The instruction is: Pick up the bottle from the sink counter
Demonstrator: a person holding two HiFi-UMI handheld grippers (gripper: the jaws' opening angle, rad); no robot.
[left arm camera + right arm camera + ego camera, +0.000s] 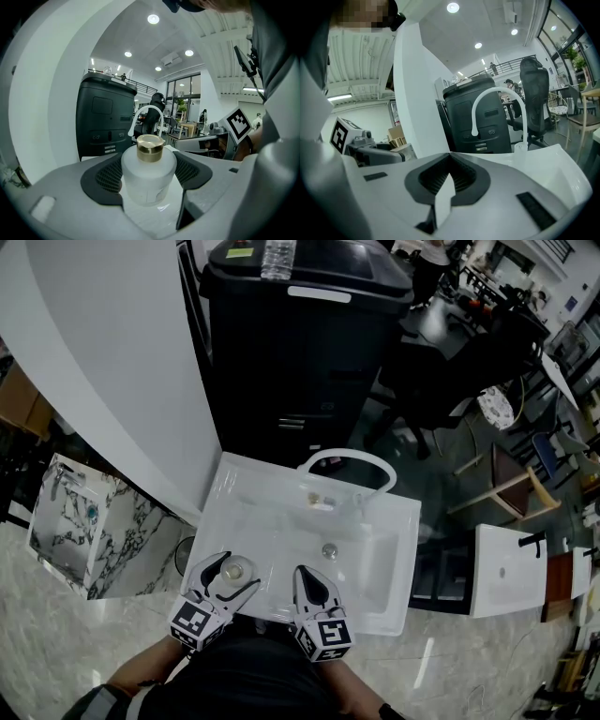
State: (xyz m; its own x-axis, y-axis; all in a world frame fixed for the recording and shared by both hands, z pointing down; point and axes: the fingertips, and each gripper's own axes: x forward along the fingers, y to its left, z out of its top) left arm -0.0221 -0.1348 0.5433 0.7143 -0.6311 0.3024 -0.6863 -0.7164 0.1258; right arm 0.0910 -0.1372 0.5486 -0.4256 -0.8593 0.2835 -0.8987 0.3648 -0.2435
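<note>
A small frosted bottle point(234, 570) with a gold cap stands on the near left corner of the white sink counter point(398, 514). My left gripper point(231, 577) has a jaw on each side of it. In the left gripper view the bottle point(149, 178) fills the gap between the two dark pads, and both pads touch its sides. Its base rests on the counter. My right gripper point(306, 577) lies over the sink's near rim, just right of the bottle. In its own view the right gripper point(450, 180) is shut with nothing in it.
A curved white faucet point(349, 458) rises at the sink's far edge, with a drain point(329, 549) in the basin. Behind stands a black bin point(300, 352) with a clear plastic bottle point(277, 257) on top. A white wall panel point(103, 362) is at left, a second basin point(502, 570) at right.
</note>
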